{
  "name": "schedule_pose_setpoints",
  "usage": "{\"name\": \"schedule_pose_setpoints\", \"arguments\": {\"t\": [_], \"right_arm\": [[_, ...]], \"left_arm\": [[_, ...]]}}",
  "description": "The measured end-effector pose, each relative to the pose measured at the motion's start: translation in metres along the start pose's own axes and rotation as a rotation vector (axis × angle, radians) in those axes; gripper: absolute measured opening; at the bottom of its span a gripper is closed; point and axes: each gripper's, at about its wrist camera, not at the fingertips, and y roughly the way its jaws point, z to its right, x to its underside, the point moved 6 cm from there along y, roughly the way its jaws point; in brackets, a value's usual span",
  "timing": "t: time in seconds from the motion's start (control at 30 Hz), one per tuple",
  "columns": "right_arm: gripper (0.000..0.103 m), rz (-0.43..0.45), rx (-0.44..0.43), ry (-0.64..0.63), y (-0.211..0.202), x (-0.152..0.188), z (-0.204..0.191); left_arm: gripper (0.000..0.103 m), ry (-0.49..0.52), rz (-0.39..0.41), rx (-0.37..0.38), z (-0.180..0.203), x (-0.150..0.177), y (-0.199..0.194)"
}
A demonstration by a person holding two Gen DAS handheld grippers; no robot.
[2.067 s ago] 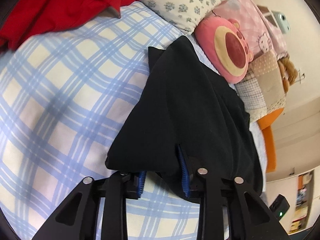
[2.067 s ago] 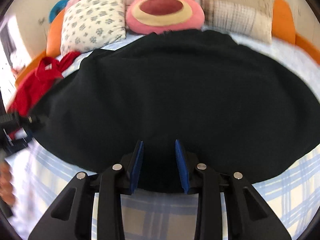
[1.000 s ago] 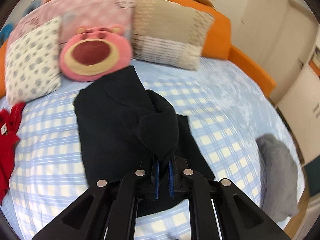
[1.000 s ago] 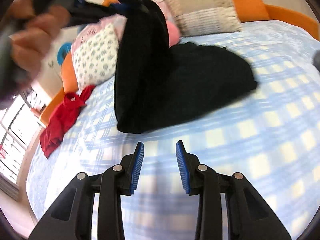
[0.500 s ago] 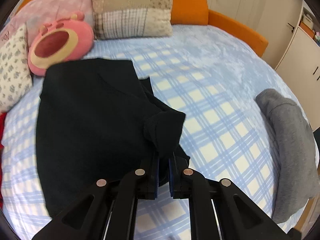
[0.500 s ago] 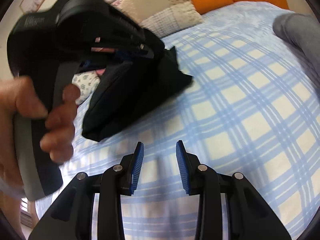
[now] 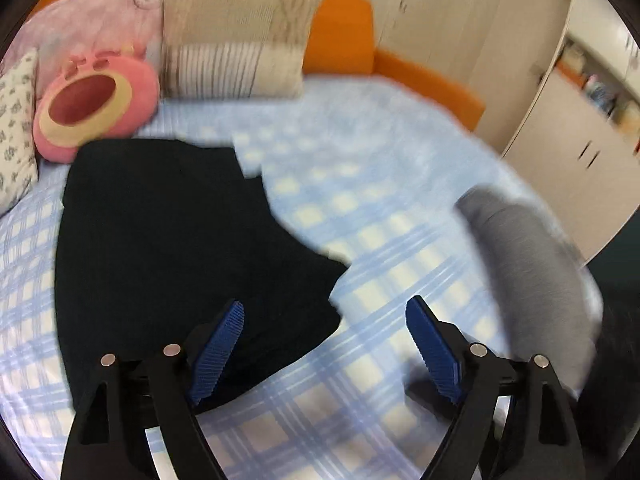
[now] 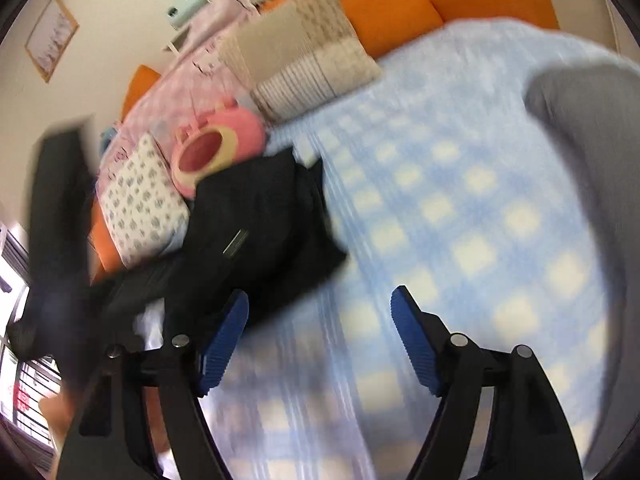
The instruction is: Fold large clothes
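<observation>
A black garment (image 7: 168,240) lies folded over on the blue plaid bedsheet (image 7: 360,208), left of centre in the left wrist view. My left gripper (image 7: 324,312) hovers over its near right corner. Its jaws are opening, and the cloth lies below them with neither pad pressing on it. In the right wrist view the same black garment (image 8: 260,220) sits at the left. My right gripper (image 8: 320,302) is beside its right edge, over bare sheet. Its jaws are opening with nothing between them. The picture is blurred by motion.
A grey garment (image 7: 528,264) lies on the bed's right side, also the grey garment (image 8: 580,120). At the head of the bed are a pink plush cushion (image 7: 92,108), a beige checked pillow (image 7: 236,48), a floral pillow (image 7: 16,128) and an orange bed frame (image 7: 340,32). White cabinets (image 7: 580,128) stand at the right.
My left gripper carried the black cloth across, lowered it, then spread its jaws and let go. The right gripper's jaws widened as it swung right over the sheet.
</observation>
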Motion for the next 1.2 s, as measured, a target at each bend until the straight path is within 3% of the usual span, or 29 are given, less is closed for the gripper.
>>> {"name": "schedule_pose_setpoints", "arguments": {"t": [0.03, 0.1, 0.23, 0.33, 0.43, 0.47, 0.53, 0.77, 0.8, 0.87, 0.93, 1.03, 1.2], "right_arm": [[0.074, 0.006, 0.013, -0.037, 0.001, -0.016, -0.009], [0.075, -0.003, 0.004, -0.088, 0.005, -0.039, -0.025], [0.075, -0.025, 0.017, -0.164, 0.027, -0.089, -0.057], [0.075, -0.109, -0.032, -0.166, 0.064, -0.112, -0.077], [0.074, -0.250, -0.130, -0.130, 0.113, -0.123, -0.096], [0.068, -0.288, -0.147, -0.119, 0.130, -0.124, -0.101], [0.042, -0.347, -0.122, -0.117, 0.162, -0.124, -0.107], [0.040, -0.498, -0.174, -0.087, 0.232, -0.108, -0.122], [0.040, -0.500, -0.158, -0.098, 0.237, -0.107, -0.123], [0.039, -0.480, 0.001, -0.198, 0.248, -0.106, -0.117], [0.037, -0.495, 0.085, -0.227, 0.255, -0.103, -0.105], [0.028, -0.489, 0.232, -0.265, 0.263, -0.099, -0.079], [0.027, -0.479, 0.166, -0.166, 0.264, -0.089, -0.050]], "left_arm": [[0.092, -0.059, 0.036, 0.020, -0.014, -0.006, -0.015], [0.092, -0.146, 0.078, 0.073, -0.041, -0.010, -0.033], [0.092, -0.254, 0.117, 0.000, -0.106, -0.012, -0.045], [0.092, -0.339, 0.097, -0.047, -0.151, 0.005, -0.037], [0.092, -0.344, 0.080, -0.103, -0.169, 0.023, -0.021], [0.092, -0.346, 0.067, -0.097, -0.173, 0.029, -0.015], [0.092, -0.343, 0.033, -0.084, -0.176, 0.041, -0.002], [0.093, -0.248, -0.006, -0.108, -0.164, 0.070, 0.033], [0.093, -0.232, -0.015, -0.115, -0.163, 0.073, 0.037], [0.094, -0.194, -0.021, -0.140, -0.160, 0.078, 0.043], [0.096, -0.174, -0.015, -0.145, -0.158, 0.078, 0.044], [0.098, -0.183, -0.018, -0.120, -0.159, 0.077, 0.045], [0.099, -0.148, -0.021, -0.110, -0.155, 0.078, 0.045]]}}
